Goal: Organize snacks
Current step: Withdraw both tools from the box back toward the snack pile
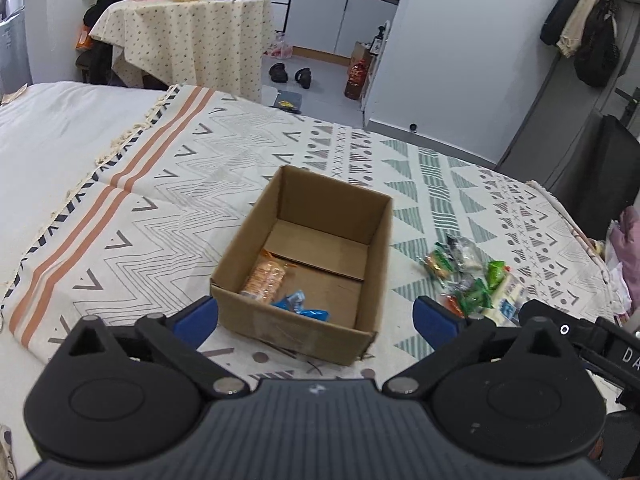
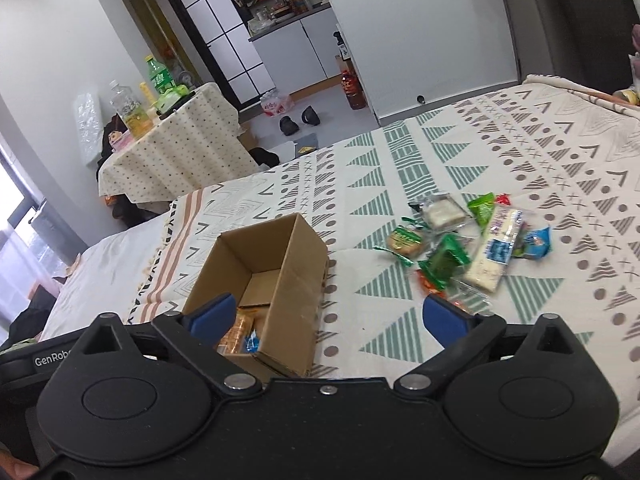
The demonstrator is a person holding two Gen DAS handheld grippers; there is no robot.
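Hovering both grippers, left (image 1: 316, 316) and right (image 2: 328, 318), fingers spread and empty; cardboard box (image 1: 256, 300) holds two packets, snack pile (image 2: 464, 240) to its right.

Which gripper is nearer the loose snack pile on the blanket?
Right. The right gripper has the snack pile just ahead; the left gripper faces the cardboard box, pile off to its right.

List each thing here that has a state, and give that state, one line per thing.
Cardboard box: open, upright, partly filled.
Orange cracker pack: inside the box.
Blue packet: inside the box.
Snack pile: loose on the blanket, outside the box.
Left claw: open, empty.
Right claw: open, empty.
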